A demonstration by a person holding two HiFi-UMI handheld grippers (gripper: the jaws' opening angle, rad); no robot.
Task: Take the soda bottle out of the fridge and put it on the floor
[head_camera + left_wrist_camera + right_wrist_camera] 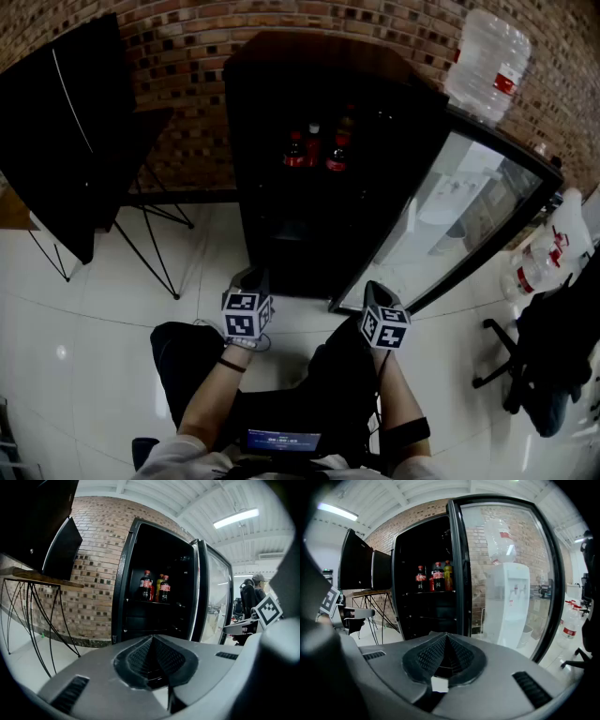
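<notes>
Black fridge [309, 66], door [459, 216] open, holds soda bottles [314, 150] on a shelf [309, 175]; left tool [251, 278] and right tool [375, 291] both clenched, empty.

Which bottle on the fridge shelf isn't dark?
The yellow-orange bottle, rightmost in the right gripper view; the other two bottles are dark with red labels.

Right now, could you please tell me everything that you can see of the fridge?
The fridge is a tall black cabinet standing upright on the white tiled floor, with its back toward the brick wall. Its black-framed glass door is swung wide open to the right. The inside is dark and has several shelves. An upper shelf holds a small cluster of bottles, some with red labels. The lower shelves are too dark to make out.
</notes>
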